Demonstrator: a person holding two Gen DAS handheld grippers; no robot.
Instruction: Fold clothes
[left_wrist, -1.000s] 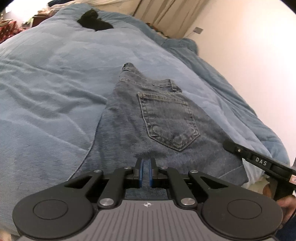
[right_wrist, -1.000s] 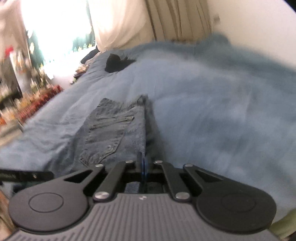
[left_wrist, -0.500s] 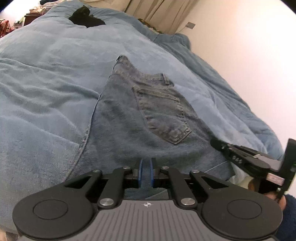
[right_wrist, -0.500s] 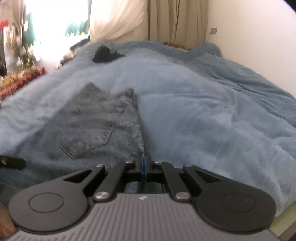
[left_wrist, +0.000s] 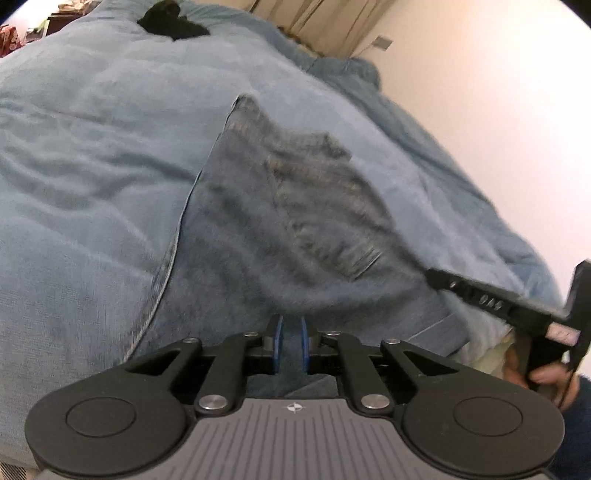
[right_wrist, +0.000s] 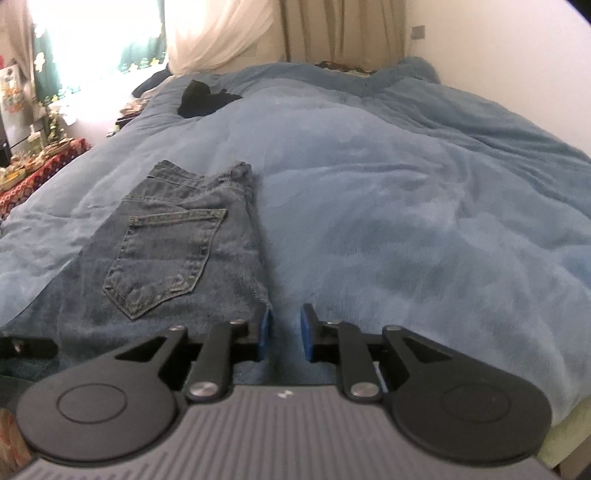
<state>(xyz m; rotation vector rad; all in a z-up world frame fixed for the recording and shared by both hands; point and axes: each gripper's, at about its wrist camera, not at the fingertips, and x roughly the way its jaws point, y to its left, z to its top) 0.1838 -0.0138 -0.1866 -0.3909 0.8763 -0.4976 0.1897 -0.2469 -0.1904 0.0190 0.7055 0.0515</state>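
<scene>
Folded jeans (right_wrist: 184, 254) flat on blue blanket (right_wrist: 406, 206), reaching its near edge.
Right gripper (right_wrist: 284, 334) just parted, nothing between pads; left gripper (left_wrist: 290, 345) apparently pinching denim, view blurred.

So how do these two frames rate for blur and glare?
Left wrist: motion blur smears the jeans, and the wall is washed pale. Right wrist: the jeans pocket is fairly sharp, but the window is blown out. Both bend with fisheye.
</scene>
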